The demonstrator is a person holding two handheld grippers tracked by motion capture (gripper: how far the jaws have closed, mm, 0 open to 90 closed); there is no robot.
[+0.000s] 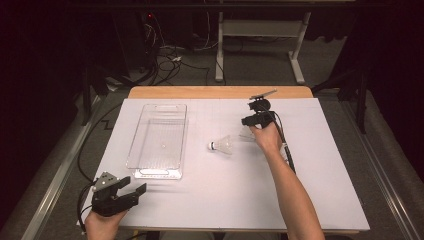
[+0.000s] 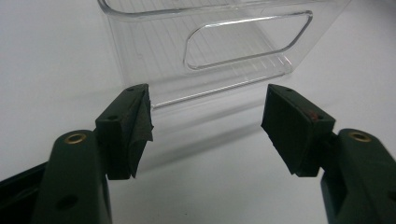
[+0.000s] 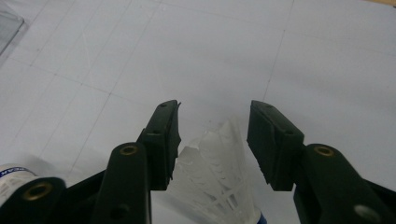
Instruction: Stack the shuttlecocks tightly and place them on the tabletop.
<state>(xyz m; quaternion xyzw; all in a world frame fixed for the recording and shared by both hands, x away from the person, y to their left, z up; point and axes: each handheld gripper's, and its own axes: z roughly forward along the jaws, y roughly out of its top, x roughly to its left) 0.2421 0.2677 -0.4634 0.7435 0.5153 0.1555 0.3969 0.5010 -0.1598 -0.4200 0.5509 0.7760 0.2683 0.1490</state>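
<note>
right gripper (image 3: 212, 140) far-right part of desk, jaws parted astride a shuttlecock's (image 3: 219, 182) feathers, not pinching | second shuttlecock (image 1: 221, 145) mid-desk, awaiting its turn | clear bin (image 1: 159, 141) left, likely destination | left gripper (image 2: 205, 126) near-left corner, open, idle

The white counter (image 1: 210, 200) is brightly and evenly lit from above, while the room beyond its far edge lies in deep dark. Shadows are soft and short. In the left gripper view the clear tray (image 2: 210, 42) throws a pale shadow and faint glare along its rim. The near black parts in both gripper views look blurred and grainy.
</note>
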